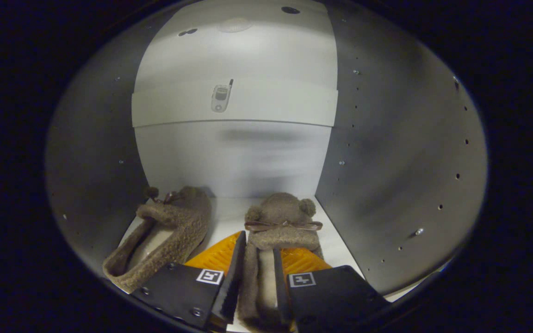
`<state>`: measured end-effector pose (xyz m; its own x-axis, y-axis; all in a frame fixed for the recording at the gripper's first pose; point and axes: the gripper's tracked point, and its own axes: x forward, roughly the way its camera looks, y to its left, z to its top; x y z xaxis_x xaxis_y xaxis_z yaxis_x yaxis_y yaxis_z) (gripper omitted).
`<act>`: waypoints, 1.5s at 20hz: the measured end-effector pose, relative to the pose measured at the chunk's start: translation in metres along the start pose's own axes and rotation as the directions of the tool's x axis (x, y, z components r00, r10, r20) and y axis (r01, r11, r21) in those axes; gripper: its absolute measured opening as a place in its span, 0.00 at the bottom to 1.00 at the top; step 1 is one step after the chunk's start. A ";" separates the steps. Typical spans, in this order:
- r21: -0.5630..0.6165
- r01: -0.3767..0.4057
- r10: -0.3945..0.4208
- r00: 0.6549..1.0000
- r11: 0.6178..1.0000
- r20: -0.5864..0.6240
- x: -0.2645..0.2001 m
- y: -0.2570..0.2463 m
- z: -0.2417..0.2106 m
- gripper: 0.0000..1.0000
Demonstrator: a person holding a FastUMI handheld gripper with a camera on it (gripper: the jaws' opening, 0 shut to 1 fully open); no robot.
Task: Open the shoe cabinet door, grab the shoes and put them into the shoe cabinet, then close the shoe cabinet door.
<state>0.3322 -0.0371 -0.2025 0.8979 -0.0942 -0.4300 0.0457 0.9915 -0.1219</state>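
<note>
I am looking into the shoe cabinet (400, 162). A brown fuzzy slipper (282, 212) with a bow and two pompoms lies toe-first toward the back, on the white cabinet floor (229, 212). My gripper (258, 247) is shut on this slipper's left side wall, with one finger outside it and the other inside its opening. The second matching slipper (169, 236) lies on the floor to the left, angled toward the left wall and apart from the fingers.
Grey side walls with rows of peg holes close in left and right. The white back panel (234, 157) stands just beyond the slippers. Higher up, a white strip (271, 106) bears a small phone-shaped object (220, 98).
</note>
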 end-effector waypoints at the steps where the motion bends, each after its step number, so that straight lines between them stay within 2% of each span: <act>1: -0.006 0.004 -0.004 1.000 1.000 -0.001 -0.004 0.001 0.000 0.37; 6: -0.005 -0.001 0.001 0.999 1.000 0.037 -0.044 0.004 0.002 0.40; 9: 0.008 -0.011 0.010 0.994 1.000 0.108 -0.084 0.009 0.012 0.40; 13: 0.022 -0.035 0.030 0.977 0.999 0.211 -0.164 0.016 0.015 0.39; 17: 0.065 -0.033 0.015 0.962 0.997 0.271 -0.271 0.012 -0.008 0.47; 19: 0.083 -0.028 0.001 0.952 0.996 0.307 -0.325 0.002 -0.020 0.47; 24: 0.153 0.043 -0.093 0.937 0.987 0.337 -0.437 -0.057 -0.051 0.47; 30: 0.213 0.145 -0.219 0.898 0.966 0.382 -0.526 -0.195 -0.078 0.47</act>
<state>-0.1833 -0.1879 -0.0226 0.9634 -0.2675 -0.0179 0.2677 0.9635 0.0101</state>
